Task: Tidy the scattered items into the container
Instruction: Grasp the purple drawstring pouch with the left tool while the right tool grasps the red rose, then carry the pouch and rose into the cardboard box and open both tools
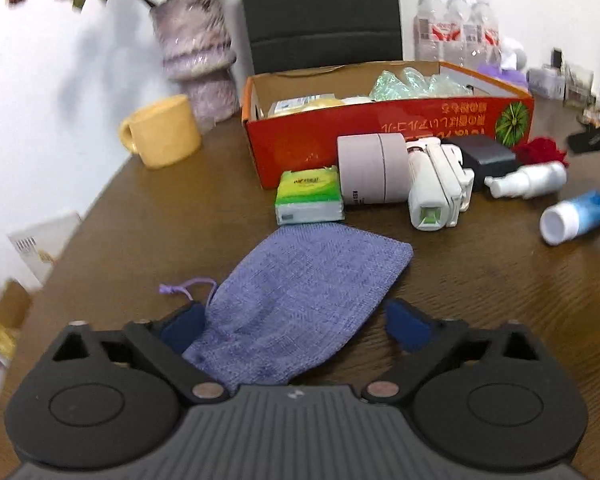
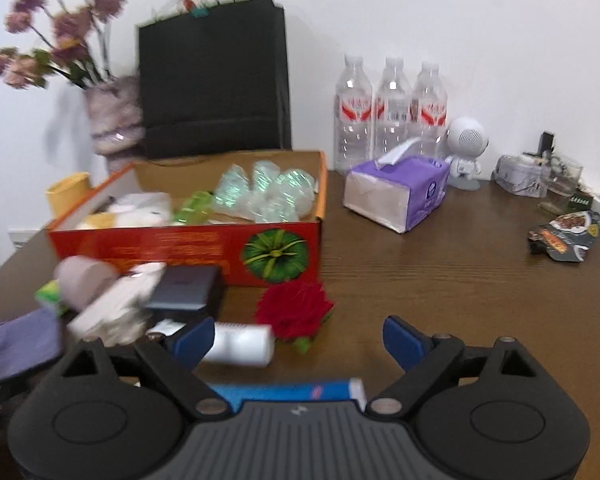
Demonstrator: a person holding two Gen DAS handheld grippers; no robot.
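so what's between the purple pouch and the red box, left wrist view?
In the left wrist view, a green tissue pack lies on the table between the purple pouch and the red box, with a lilac cylinder beside it.

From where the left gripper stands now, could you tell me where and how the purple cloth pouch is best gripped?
Grip the purple cloth pouch at its gathered drawstring neck, coming from the near side. It lies flat, neck end nearest, already between the open left gripper fingers. The bunched cloth there probably pinches more easily than the wide flat body.
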